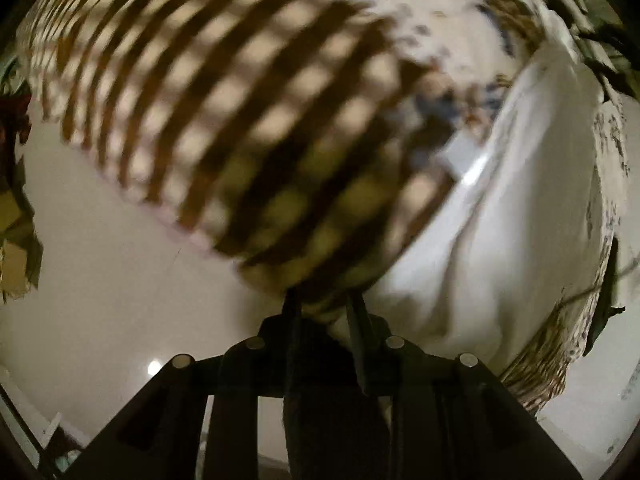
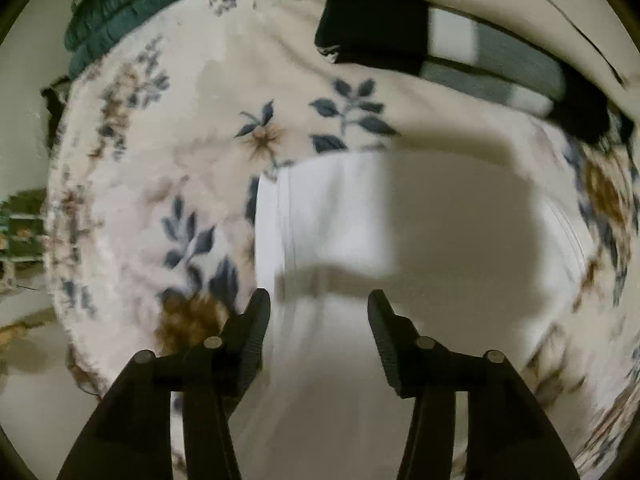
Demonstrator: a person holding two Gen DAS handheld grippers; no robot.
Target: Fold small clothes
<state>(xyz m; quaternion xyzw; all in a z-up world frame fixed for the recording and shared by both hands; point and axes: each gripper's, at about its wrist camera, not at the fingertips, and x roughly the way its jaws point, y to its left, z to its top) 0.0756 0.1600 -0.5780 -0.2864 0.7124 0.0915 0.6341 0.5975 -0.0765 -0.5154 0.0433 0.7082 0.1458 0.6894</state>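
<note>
One white garment (image 2: 332,208) lying on one floral blanket (image 2: 132,200). Right claw (image 2: 318,320) spread apart above it; left claw (image 1: 322,308) nearly together, pinching one brown-striped cloth (image 1: 240,120).

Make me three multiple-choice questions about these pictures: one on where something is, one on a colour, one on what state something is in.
1. The white cloth lies: A on the flowered blanket; B in a basket; C on a chair.
2. The striped cloth's stripes are: A red; B brown; C blue.
3. The right gripper is: A shut on a sock; B hidden; C open.
Answers: A, the blanket shows around it; B, dark brown bands; C, its fingers stand apart, holding nothing.
</note>
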